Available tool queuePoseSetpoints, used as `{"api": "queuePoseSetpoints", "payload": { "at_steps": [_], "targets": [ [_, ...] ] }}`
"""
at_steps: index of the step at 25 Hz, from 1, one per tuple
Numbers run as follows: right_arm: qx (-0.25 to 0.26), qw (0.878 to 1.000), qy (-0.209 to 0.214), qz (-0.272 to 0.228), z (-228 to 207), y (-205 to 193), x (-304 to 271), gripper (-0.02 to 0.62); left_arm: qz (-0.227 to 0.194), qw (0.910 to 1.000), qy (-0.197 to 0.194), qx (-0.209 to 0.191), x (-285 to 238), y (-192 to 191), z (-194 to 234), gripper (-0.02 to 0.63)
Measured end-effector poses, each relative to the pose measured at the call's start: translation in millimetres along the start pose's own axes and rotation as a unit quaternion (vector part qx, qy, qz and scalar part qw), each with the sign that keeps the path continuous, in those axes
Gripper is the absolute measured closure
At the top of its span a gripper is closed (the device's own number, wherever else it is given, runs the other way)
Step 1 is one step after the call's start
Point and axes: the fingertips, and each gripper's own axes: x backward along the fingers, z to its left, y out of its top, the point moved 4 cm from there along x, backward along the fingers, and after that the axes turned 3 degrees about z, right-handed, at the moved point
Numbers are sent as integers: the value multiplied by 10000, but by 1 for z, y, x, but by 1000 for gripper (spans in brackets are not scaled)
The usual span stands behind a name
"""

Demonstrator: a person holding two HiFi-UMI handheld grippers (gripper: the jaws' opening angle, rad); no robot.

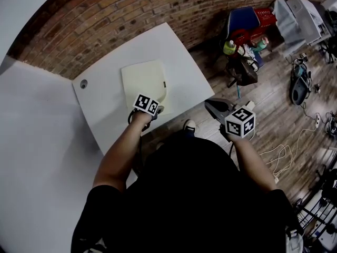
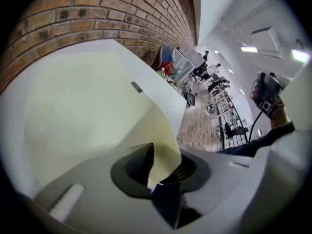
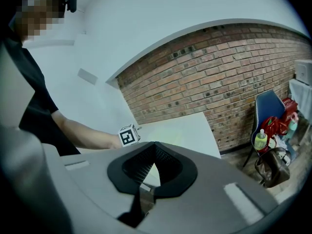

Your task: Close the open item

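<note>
Nearest the person, the right gripper (image 3: 154, 151) hung off the table, its jaws drawn together on nothing. At the near edge of the white rectangular table (image 1: 107, 116), the left gripper (image 2: 165, 153) had its jaws slightly apart around the curled-up corner of the pale yellow flat folder (image 1: 143, 78), which otherwise lay almost shut. Closing looked nearly done; next, that corner likely needed freeing and pressing flat.

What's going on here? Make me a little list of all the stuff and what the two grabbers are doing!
Table: white table, next to a brick wall
Open item: pale yellow folder lying on the table, its near corner curled up
Left gripper: jaws apart, the curled corner between them
Right gripper: held off the table's edge, jaws together, holding nothing
Nearby: blue chair with bags, on a wood floor
</note>
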Motion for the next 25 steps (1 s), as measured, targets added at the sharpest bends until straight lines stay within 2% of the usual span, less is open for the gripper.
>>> {"api": "queuePoseSetpoints", "payload": {
  "at_steps": [7,13,25],
  "targets": [
    [16,10000,69,24,-4,3,-6,595,323,9994,-65,66,-4,1,1,529],
    [8,9999,121,69,-9,4,-15,595,839,9964,56,-70,-10,6,2,528],
    [-53,9998,178,88,-19,5,-21,595,953,9954,-10,-81,-13,6,2,526]
  ]
}}
